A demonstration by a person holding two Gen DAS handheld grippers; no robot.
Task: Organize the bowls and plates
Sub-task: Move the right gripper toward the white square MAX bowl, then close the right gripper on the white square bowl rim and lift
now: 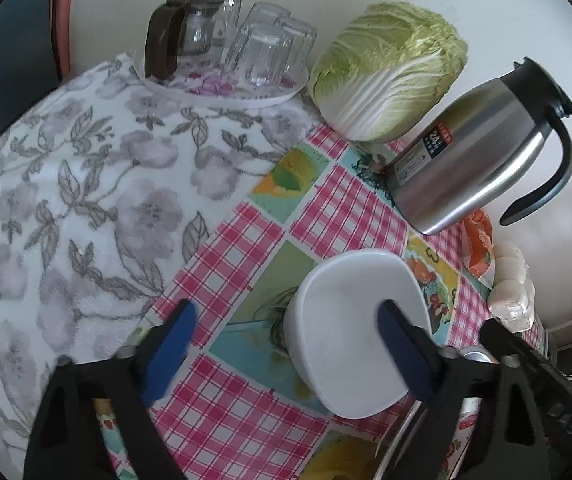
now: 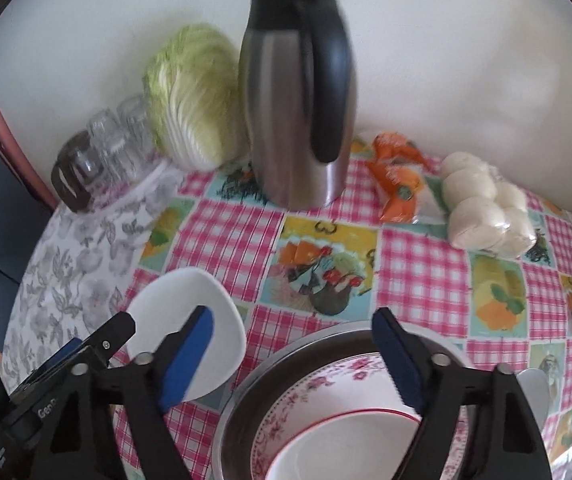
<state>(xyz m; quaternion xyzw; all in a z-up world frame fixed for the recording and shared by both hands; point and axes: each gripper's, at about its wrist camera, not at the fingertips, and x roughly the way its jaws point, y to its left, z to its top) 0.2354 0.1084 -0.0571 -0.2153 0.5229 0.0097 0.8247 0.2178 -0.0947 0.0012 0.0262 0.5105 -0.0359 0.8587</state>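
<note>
A plain white bowl [image 1: 350,332] stands on the checked tablecloth. My left gripper [image 1: 286,348] hangs open over it: one blue pad is above the bowl's inside, the other is well left of its outer wall, and neither presses on it. In the right wrist view the same white bowl [image 2: 165,304] sits left of a metal basin [image 2: 245,384]. The basin holds a pink floral plate [image 2: 326,384] with a red-rimmed white bowl [image 2: 346,444] on it. My right gripper [image 2: 294,356] is open above the basin's far rim with nothing between its pads.
A steel thermos jug [image 2: 298,104], a Chinese cabbage [image 1: 390,68] and a tray of upturned glasses with a glass teapot [image 1: 225,44] line the wall. Bagged white buns [image 2: 486,208] and an orange packet [image 2: 398,176] lie at the right. A grey floral cloth [image 1: 65,200] covers the table's left.
</note>
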